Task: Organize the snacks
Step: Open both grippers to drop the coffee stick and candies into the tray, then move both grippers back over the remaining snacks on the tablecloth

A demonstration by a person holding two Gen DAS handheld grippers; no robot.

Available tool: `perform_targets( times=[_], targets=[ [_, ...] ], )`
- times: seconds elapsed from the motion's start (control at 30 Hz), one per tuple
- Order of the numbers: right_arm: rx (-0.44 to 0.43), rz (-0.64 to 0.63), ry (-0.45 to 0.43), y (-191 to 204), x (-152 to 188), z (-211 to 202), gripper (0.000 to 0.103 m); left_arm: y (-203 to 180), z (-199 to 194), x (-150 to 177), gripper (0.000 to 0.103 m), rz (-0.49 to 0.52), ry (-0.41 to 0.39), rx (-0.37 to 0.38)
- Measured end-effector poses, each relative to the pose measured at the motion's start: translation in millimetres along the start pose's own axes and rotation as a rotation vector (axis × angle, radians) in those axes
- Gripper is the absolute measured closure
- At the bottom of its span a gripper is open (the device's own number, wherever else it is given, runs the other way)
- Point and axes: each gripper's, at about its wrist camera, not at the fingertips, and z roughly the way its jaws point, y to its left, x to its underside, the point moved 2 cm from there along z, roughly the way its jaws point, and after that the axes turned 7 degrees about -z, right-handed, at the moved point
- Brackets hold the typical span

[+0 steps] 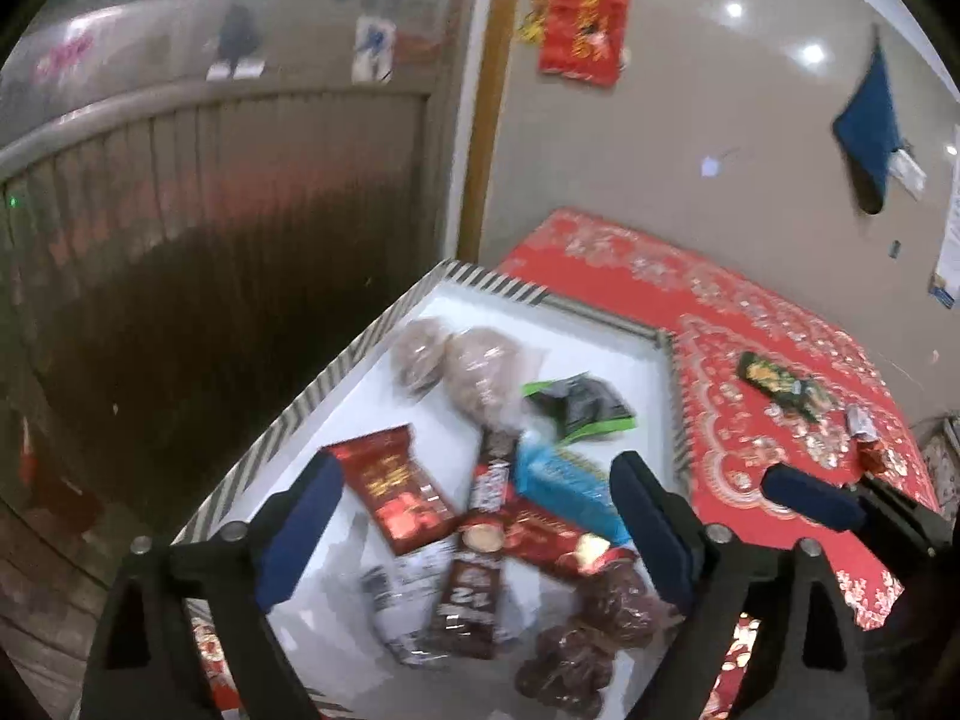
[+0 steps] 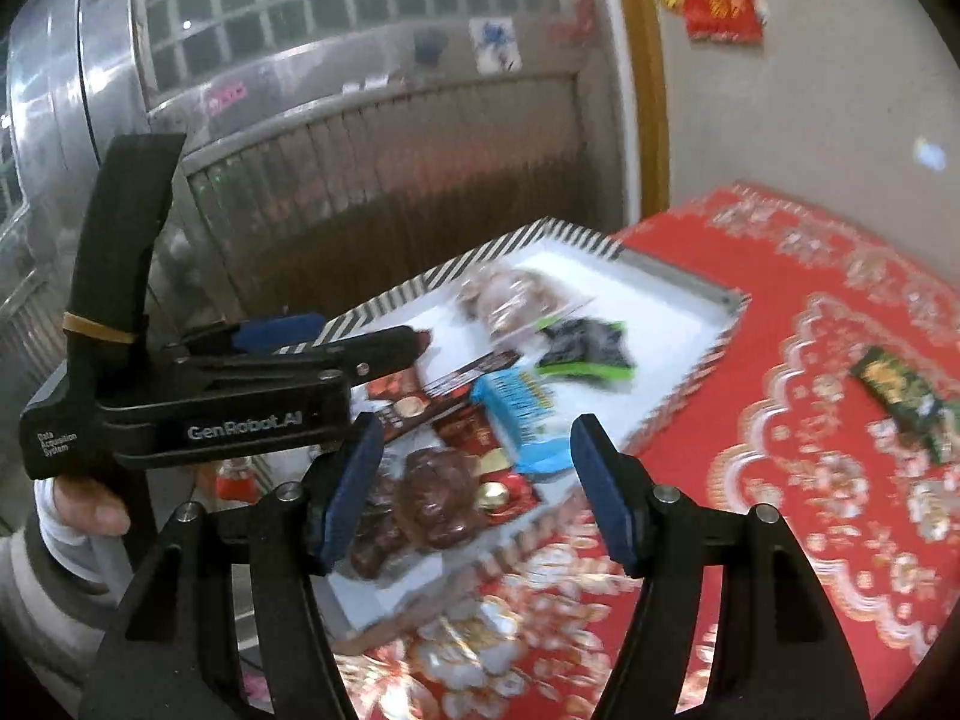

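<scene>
Red patterned cloth covers the table point(image 2: 798, 324), and on it we see a shallow white tray point(image 1: 606, 354) with a black-and-white striped rim. Packaged snacks lie heaped in the tray: a light blue packet point(image 1: 564, 483), a red packet point(image 1: 396, 486), a brown bar point(image 1: 465, 600), a black-and-green pouch point(image 1: 576, 405) and clear bags of dark brown pieces point(image 1: 594, 618). Our left hand-held gripper point(image 1: 480, 531) hovers above this heap with jaws spread wide and nothing between them. Our right hand-held gripper point(image 2: 477, 489) hangs over the tray's near edge, jaws also apart and holding nothing. A green-and-gold packet point(image 2: 900, 402) lies alone on the cloth, well apart from the tray.
</scene>
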Motion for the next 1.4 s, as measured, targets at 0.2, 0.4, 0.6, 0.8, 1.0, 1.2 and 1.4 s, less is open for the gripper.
perform_targets(
  times=[0.2, 0.4, 0.6, 0.8, 1.0, 1.2, 1.4],
  targets=[
    [0.079, 0.045, -0.119, -29, 7, -54, 0.037, -39, -6, 1, 0.005, 0.060, -0.014, 0.071],
    [0.152, 0.095, -0.185, -61, 18, -102, 0.027, -79, -14, 2, 0.004, 0.109, -0.048, 0.140],
    [0.222, 0.194, -0.205, -98, 43, -141, 0.024, -120, -20, 4, 0.002, 0.170, -0.074, 0.177],
    [0.286, 0.240, -0.167, -130, 70, -169, 0.024, -152, -8, 7, 0.001, 0.182, -0.025, 0.216],
    [0.328, 0.251, -0.101, -157, 85, -174, 0.024, -189, 9, 10, 0.001, 0.234, 0.033, 0.221],
    [0.351, 0.216, -0.001, -183, 85, -159, 0.024, -220, 41, 4, 0.001, 0.268, 0.119, 0.211],
    [0.348, 0.223, 0.038, -204, 86, -150, 0.024, -241, 86, -7, 0.001, 0.254, 0.234, 0.199]
  ],
)
